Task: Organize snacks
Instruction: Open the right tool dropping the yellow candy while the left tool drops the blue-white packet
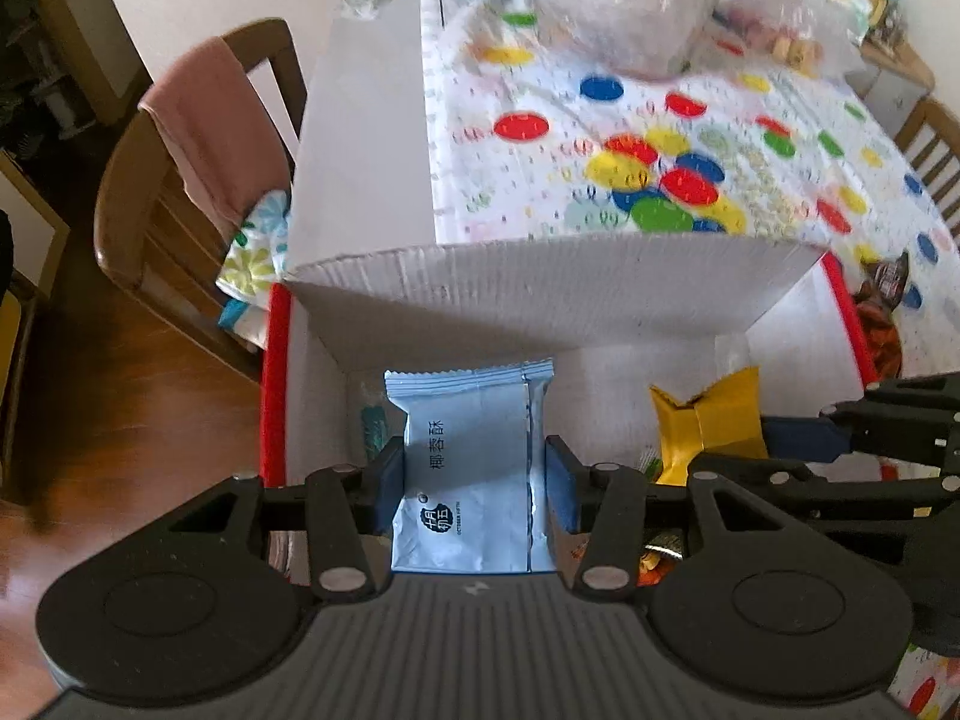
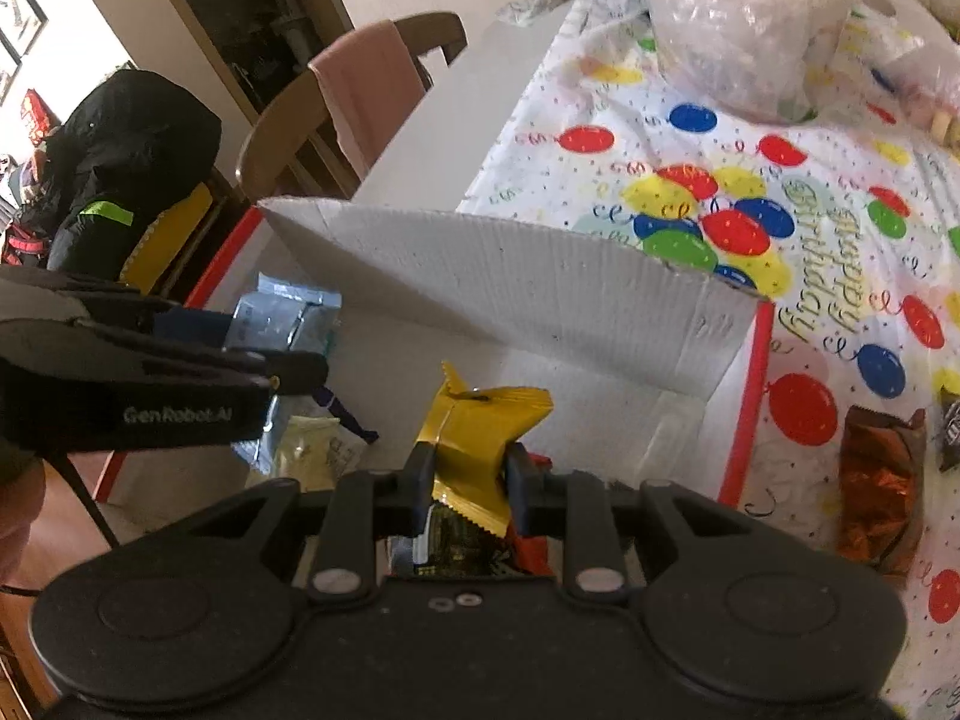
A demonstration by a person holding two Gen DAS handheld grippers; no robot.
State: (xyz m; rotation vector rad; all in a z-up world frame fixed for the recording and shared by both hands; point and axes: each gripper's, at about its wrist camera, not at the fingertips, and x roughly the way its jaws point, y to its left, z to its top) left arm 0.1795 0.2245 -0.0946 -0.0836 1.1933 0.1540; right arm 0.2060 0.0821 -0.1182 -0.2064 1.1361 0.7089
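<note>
While both grippers hang over the white cardboard box (image 1: 540, 294), each one is clamped on a snack. The left gripper (image 1: 474, 480) has its blue pads pressed against the two long sides of a pale blue snack packet (image 1: 468, 456), which stands upright between them, its crimped top edge toward the box's raised flap. Seen from the right wrist, the right gripper (image 2: 468, 480) is squeezed tightly on a crumpled yellow snack wrapper (image 2: 480, 426), pinching it near its lower end so that the top fans out above the fingers. Both snacks are over the open box interior, the blue one toward the box's left wall and the yellow one nearer its middle, to the right of the blue one. The box has red edging (image 1: 273, 384) along its sides and sits on a table covered with a balloon-print tablecloth (image 1: 600, 138). More wrapped snacks lie inside the box, partly hidden under the grippers. Outside the box, just past its right wall, an orange foil wrapper (image 2: 876, 492) lies on the cloth. Beyond the box's far flap, clear plastic bags (image 2: 738, 24) sit on the table, and off the box's left side stands a wooden chair (image 1: 150, 198) draped with a pink cloth (image 1: 210, 126).
</note>
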